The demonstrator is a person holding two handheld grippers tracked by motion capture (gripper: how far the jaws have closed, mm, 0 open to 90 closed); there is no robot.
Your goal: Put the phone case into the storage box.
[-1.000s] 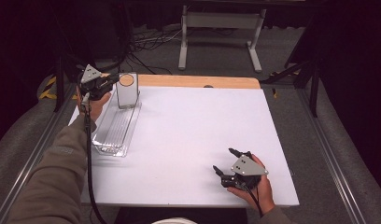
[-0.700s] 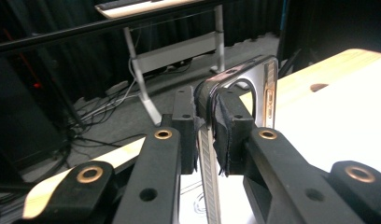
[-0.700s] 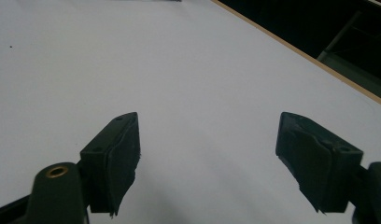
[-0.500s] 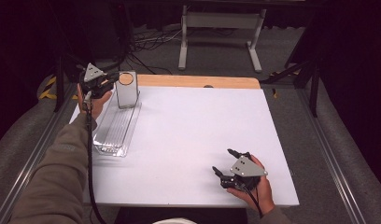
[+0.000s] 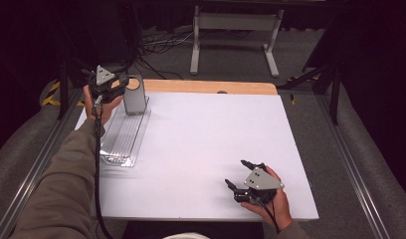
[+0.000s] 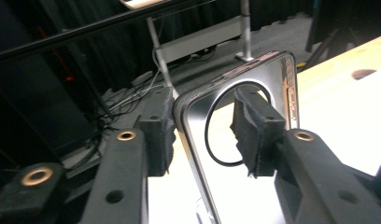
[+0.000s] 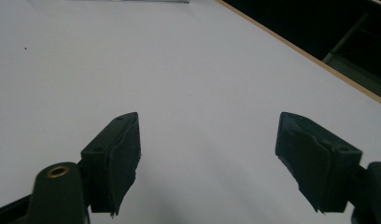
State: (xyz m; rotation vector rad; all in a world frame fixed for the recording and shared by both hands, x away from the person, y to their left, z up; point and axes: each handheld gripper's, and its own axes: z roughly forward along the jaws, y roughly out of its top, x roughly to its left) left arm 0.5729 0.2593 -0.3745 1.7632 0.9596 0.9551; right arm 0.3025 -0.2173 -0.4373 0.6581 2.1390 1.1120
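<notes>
A clear phone case with a dark ring on its back stands upright at the far end of a clear ribbed tray on the left of the white table. My left gripper reaches it from the left. Its jaws have just been opening, and the case's top edge stands between the pads of my left gripper, which sit loosely around it. My right gripper rests near the table's front right, held in a hand. It is open with nothing between its fingers.
A wooden strip runs along the table's far edge. Beyond it stand a metal stand and loose cables on the floor. Rails run along both sides of the table.
My left gripper's jaws have parted a little around the case, which stays upright in the tray. Neither hand has shifted noticeably.
</notes>
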